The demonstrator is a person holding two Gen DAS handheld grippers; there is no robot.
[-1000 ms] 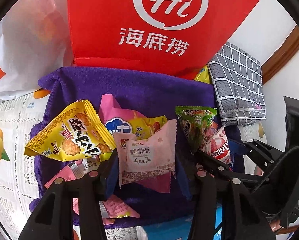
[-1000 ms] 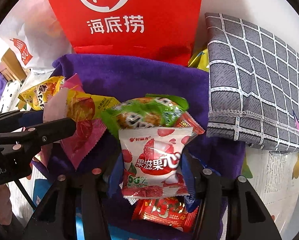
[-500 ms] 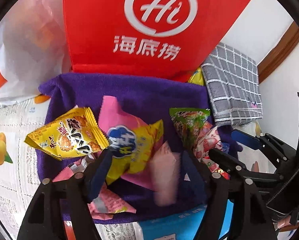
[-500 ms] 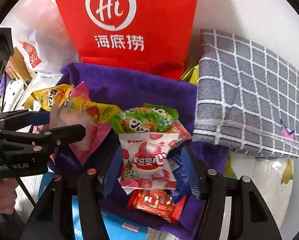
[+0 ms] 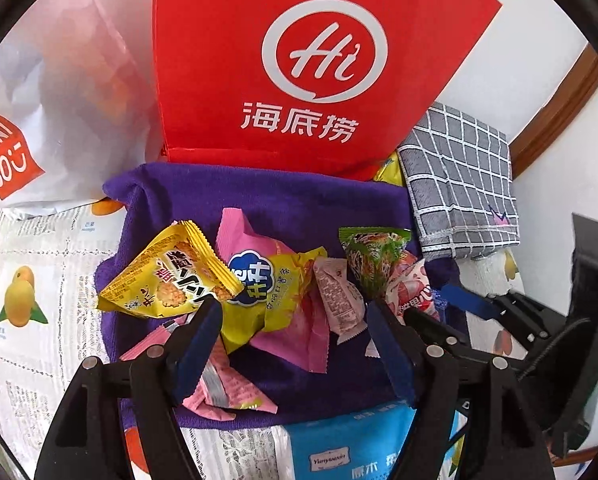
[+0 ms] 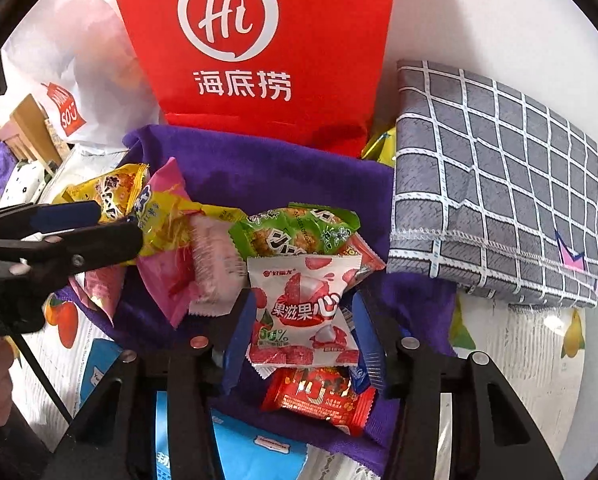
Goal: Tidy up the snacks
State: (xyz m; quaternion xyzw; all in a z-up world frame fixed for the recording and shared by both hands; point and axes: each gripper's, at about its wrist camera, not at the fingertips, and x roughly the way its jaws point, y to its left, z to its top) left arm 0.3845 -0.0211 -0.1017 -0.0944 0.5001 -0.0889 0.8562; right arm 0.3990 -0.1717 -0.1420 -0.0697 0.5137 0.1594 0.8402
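While the snack packets lie heaped on the purple towel spread over the fruit-print bench, both grippers hang just above them. Farthest left sits the yellow cracker packet, then the yellow-and-pink pouch, the small pink nougat sachet and the green packet. The left gripper is spread wide and holds nothing. The right gripper has its jaws apart on either side of the white lychee packet; whether the pads touch it I cannot tell. These look like light, crinkly, slippery film bags with air and brittle contents inside, so I judge a gentle pinch on a crimped end seam safest. Only the right wrist view shows the red packet under the lychee one; only the left wrist view shows the pink sachets beneath the left gripper.
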